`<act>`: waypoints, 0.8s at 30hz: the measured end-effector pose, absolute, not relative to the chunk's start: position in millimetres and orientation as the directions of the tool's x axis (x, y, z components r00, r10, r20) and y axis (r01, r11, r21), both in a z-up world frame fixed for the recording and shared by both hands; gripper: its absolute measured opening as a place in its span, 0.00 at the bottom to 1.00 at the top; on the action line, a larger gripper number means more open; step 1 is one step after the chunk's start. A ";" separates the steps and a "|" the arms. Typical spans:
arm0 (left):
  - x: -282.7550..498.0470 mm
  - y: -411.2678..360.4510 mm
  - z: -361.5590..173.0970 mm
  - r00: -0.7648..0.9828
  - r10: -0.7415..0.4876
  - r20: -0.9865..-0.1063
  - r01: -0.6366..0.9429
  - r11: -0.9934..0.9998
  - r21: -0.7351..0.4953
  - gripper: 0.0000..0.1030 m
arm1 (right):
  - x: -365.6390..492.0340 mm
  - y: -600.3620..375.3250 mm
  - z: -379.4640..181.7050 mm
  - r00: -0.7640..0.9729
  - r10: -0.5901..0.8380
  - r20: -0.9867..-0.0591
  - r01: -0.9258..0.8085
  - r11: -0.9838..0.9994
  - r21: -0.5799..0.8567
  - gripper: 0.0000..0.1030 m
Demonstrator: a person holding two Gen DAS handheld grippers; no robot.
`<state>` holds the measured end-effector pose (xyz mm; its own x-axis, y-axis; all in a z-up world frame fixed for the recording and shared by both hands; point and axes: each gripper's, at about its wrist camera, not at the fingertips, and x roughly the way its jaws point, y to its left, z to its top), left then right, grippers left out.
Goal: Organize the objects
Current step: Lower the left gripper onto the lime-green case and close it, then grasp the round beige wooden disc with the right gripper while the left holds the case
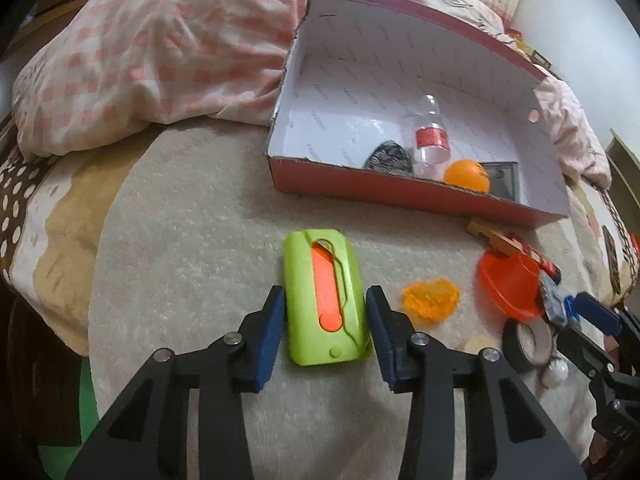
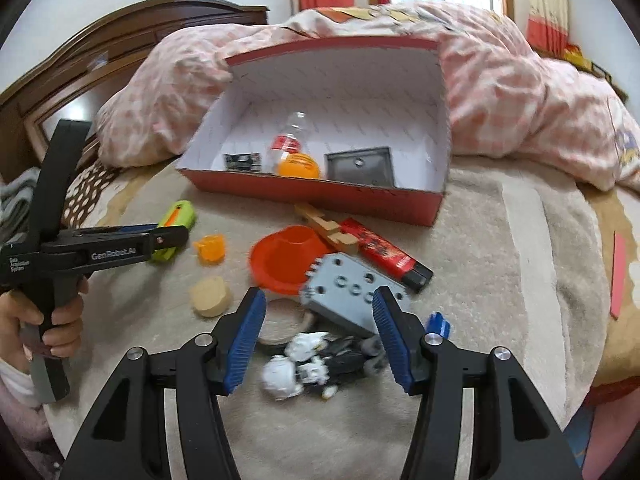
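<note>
Left gripper [image 1: 325, 322] sits low in the frame, fingers spread wide — right gripper [image 2: 319, 332] the same.

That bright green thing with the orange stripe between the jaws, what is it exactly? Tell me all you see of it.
The green case looks like smooth moulded plastic, a rounded rectangle with a long slot showing an orange insert, thin curved grooves and a small round button at its near end. It lies flat on the beige blanket, lengthwise toward the red box. The left gripper straddles its near half, jaws open on either side; whether the pads touch it is unclear.
</note>
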<state>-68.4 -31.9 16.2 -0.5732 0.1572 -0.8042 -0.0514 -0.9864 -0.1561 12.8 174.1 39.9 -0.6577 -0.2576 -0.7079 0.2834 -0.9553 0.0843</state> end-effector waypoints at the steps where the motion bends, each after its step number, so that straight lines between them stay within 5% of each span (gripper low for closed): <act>1: -63.8 -31.1 16.6 -0.572 0.165 -0.803 -0.064 -0.986 -0.157 0.38 | 15.3 170.4 41.3 -0.657 -0.263 -0.707 0.294 -0.952 0.081 0.55; 10: -43.4 -32.3 16.6 -0.561 0.193 -0.805 -0.116 -0.981 -0.154 0.38 | 22.0 115.5 33.1 -0.570 -0.365 -0.736 0.443 -0.891 0.099 0.55; 24: -36.1 -34.0 11.6 -0.565 0.218 -0.796 -0.160 -0.975 -0.153 0.45 | 14.1 88.3 25.9 -0.592 -0.318 -0.740 0.479 -0.878 -0.005 0.55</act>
